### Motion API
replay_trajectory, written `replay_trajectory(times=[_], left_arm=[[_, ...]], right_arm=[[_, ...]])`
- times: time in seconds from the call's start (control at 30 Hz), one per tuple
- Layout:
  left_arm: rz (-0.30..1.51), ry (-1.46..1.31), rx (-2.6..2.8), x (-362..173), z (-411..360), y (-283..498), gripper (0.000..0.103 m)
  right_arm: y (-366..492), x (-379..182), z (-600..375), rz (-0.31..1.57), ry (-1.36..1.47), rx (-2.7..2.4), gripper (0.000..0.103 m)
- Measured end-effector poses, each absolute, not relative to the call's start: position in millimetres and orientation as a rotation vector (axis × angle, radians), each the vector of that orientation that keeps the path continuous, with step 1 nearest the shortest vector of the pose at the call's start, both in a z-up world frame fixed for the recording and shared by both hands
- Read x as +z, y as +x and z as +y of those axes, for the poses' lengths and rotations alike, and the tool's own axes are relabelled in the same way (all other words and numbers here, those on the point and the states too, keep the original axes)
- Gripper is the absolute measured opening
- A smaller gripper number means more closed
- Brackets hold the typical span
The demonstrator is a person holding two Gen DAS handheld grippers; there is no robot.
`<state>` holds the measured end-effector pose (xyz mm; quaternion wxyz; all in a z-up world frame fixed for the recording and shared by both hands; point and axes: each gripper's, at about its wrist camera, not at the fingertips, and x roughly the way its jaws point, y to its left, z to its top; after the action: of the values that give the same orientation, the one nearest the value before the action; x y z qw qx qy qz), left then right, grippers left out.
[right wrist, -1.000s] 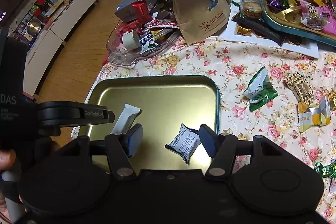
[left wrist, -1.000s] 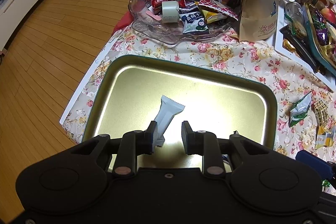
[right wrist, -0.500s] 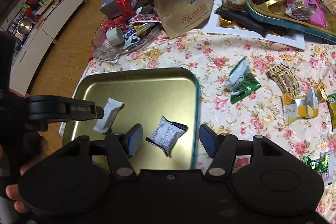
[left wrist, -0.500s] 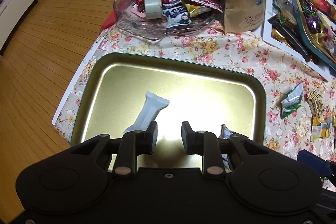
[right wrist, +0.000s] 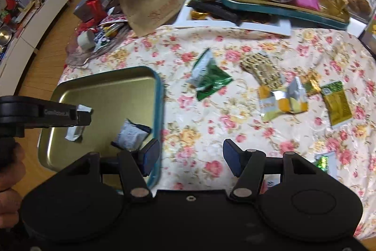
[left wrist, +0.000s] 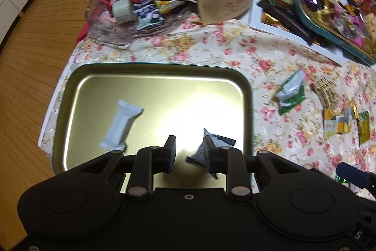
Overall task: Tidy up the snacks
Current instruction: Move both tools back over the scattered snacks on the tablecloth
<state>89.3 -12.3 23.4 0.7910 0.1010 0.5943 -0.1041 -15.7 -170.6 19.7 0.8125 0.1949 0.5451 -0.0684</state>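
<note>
Both grippers have slid rightward across the table. The left gripper (left wrist: 189, 152), fingers narrow and empty, now hovers by the dark packet (left wrist: 217, 145) instead of the white bar (left wrist: 122, 125), both lying in the tray (left wrist: 244, 84). The right gripper (right wrist: 189, 157), fingers wide and empty, now straddles the tray's right rim and the floral cloth (right wrist: 235, 44).

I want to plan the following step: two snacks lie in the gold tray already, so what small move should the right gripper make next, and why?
Probably carry the right gripper, open and empty, forward to the green packet. It is the closest loose snack to the tray on the floral cloth, with clear space around it.
</note>
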Motion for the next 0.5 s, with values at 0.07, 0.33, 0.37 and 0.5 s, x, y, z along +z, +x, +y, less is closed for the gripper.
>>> replay_trajectory(times=[0.07,0.33,0.37,0.5], left_arm=[[1.28,0.23,-0.241,23.1,-22.1,85.4,0.035],[1.276,0.267,-0.284,23.5,-57.9,72.0,0.035],[1.275,0.272,-0.291,23.4,-62.6,70.1,0.035],[1.27,0.291,-0.315,24.1,-79.1,63.0,0.035]], right_arm=[[-21.1,20.8,-182.1,1.162,0.423,-0.172,0.063],[-40.4,29.9,-243.4,1.109,0.5,-0.315,0.063],[-42.6,31.8,-253.1,1.098,0.514,-0.338,0.063],[-52.6,36.8,-288.3,1.059,0.57,-0.423,0.063]])
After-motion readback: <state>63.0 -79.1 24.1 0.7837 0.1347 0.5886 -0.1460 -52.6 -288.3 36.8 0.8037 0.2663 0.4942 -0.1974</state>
